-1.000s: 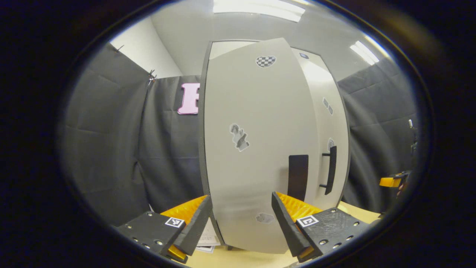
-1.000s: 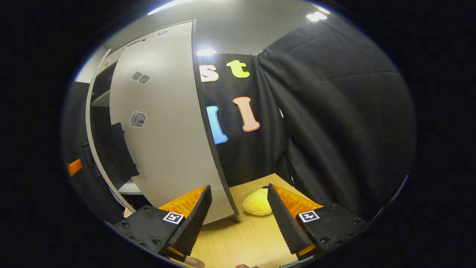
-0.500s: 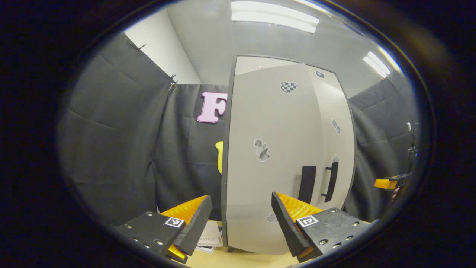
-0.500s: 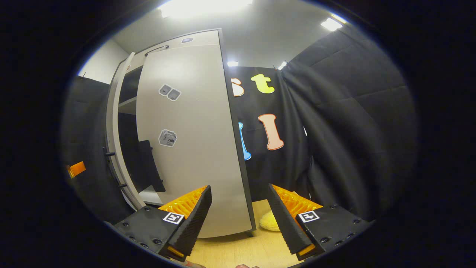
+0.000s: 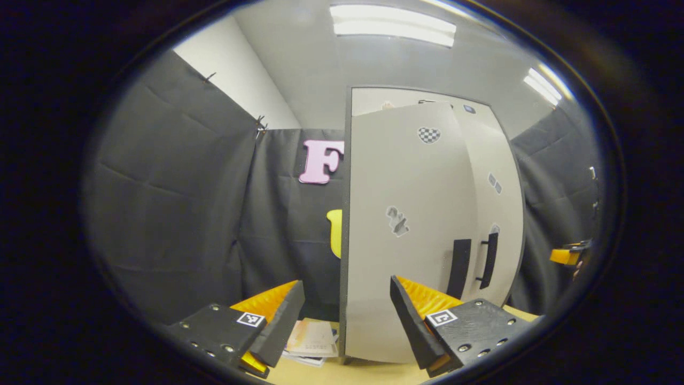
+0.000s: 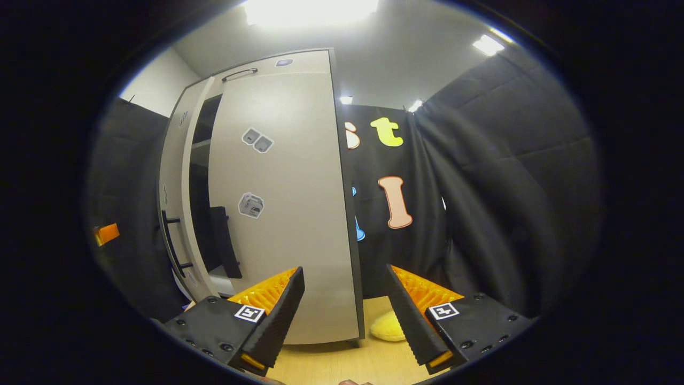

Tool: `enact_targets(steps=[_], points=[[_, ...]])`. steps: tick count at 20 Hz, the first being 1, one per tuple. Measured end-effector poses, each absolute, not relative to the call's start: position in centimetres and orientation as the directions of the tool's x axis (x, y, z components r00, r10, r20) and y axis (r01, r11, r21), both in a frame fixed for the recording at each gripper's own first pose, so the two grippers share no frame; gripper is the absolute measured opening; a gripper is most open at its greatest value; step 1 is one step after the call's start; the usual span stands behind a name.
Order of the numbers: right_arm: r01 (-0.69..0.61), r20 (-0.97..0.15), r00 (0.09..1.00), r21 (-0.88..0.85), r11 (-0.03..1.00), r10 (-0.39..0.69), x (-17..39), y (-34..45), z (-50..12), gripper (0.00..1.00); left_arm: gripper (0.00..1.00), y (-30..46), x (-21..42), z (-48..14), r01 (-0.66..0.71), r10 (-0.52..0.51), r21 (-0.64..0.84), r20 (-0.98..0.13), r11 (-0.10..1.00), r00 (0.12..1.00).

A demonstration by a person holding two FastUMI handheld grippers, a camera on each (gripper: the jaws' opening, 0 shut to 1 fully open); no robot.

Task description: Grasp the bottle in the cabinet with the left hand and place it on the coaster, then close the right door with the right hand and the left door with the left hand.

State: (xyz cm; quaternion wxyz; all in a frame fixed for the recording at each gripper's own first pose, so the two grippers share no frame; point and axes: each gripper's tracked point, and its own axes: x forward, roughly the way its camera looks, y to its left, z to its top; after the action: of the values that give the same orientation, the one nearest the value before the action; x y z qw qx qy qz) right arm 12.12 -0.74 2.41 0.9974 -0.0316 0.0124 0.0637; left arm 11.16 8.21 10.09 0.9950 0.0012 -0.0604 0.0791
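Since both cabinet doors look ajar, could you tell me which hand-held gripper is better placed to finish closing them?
Probably the left hand-held gripper: it is open and faces the left door, which stands ajar.

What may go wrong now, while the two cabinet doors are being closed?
1. In the right gripper view, a dark gap remains between the left door and the right door; they may stay ajar.
2. The right tongs are open, near the right door's lower edge; a finger may catch it.
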Motion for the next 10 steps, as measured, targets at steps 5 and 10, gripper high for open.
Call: enact_targets(steps=[5, 10], points=[[-0.147, -0.033, 0.989, -0.07, 0.987, 0.145, 11.9, -0.6, 2.2, 0.95, 0.99, 7.5, 11.6, 10.4, -0.144, 0.145, -0.024, 0.141, 0.989, 0.979], [-0.147, -0.055, 0.988, -0.03, 0.989, 0.145, 12.2, -0.9, 1.6, 0.95, 0.99, 6.5, 12.2, 11.1, -0.128, 0.123, 0.02, 0.149, 0.992, 0.981]])
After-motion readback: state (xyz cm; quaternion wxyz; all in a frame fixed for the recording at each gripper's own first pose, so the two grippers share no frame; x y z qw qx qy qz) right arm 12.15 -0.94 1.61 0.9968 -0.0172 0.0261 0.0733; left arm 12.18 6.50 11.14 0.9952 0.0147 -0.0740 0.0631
